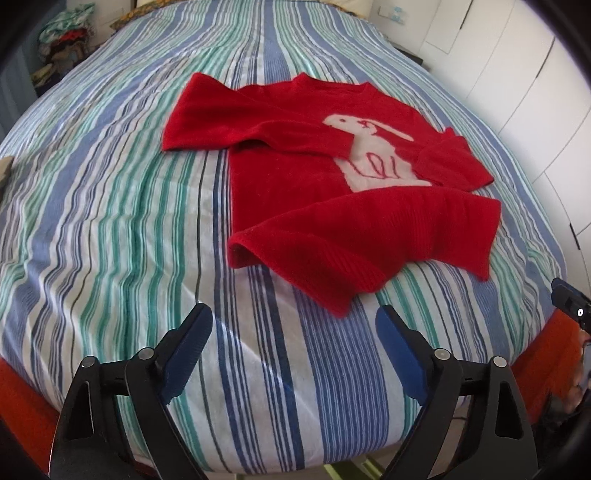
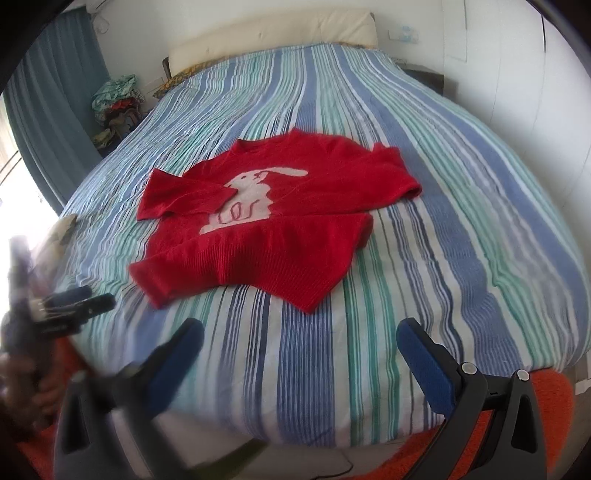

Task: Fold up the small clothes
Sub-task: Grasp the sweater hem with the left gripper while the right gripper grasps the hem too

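Your small red knitted sweater with a white rabbit on its chest [image 1: 295,173] [image 2: 266,221] lies flat on the bed covered in a blue, green and white striped sheet [image 1: 110,221] [image 2: 443,240], roughly in the middle of the mattress and a little toward its near end. Its long axis runs along the bed: the neckline points away from you toward the cream padded headboard [image 2: 273,33], and the ribbed hem faces you. The hem is already turned up in a loose, uneven fold, with one corner jutting toward the near edge of the bed. Both sleeves are folded inward across the body; one cuff reaches the rabbit.

Your left gripper [image 1: 293,325] hangs over bare sheet just short of the hem, its blue-padded jaws spread wide with nothing between them. Your right gripper [image 2: 299,338] is likewise released, jaws apart over the stripes, near the hem's jutting corner but not touching it; one of its fingers is blurred.

A pile of mixed clothes [image 2: 114,99] sits beside the bed near the blue curtain [image 2: 55,92].
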The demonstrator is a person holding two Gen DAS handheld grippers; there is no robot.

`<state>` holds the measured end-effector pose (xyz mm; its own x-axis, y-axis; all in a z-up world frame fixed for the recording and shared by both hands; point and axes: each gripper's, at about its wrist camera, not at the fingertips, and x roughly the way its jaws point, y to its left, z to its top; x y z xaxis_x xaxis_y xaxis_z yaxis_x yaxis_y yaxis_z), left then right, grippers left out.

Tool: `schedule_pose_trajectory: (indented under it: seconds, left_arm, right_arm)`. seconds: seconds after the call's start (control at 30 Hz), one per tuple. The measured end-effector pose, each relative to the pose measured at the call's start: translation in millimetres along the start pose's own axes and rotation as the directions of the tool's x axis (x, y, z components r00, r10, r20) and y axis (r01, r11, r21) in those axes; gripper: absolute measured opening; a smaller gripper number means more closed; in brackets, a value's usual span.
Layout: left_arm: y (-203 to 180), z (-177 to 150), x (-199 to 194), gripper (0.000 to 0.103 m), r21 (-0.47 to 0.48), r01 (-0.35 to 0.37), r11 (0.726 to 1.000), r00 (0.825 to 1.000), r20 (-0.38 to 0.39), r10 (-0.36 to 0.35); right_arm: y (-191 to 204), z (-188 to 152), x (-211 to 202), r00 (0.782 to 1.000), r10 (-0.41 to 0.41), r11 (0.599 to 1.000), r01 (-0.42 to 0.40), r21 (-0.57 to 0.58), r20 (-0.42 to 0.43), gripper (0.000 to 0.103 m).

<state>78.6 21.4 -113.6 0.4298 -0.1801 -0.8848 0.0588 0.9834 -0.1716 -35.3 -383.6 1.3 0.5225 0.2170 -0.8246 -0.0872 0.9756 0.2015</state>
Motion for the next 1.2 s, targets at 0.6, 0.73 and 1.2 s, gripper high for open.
schedule_pose_trajectory:
  seconds: [0.6,0.73,1.2]
  left_arm:
    - [1,16,34,0.003,-0.032,0.089,0.995,0.995,-0.038,-0.091]
    - [18,17,-19,0.003,0.014,0.185,0.983,0.981,-0.067,-0.184]
    - [3,-45,9,0.007,0.174,0.085,0.981,0.958,-0.283,-0.033]
  right_arm:
    - [-42,10,138,0.961,0.271,0.941,-0.251,0.227,-0.059,0.009]
    - [-55,25,100,0.941,0.331,0.921,-0.308,0.238,-0.065,0.005]
    - [-75,-32,102,0.871,0.206,0.969,-0.117,0.219,-0.447,0.004]
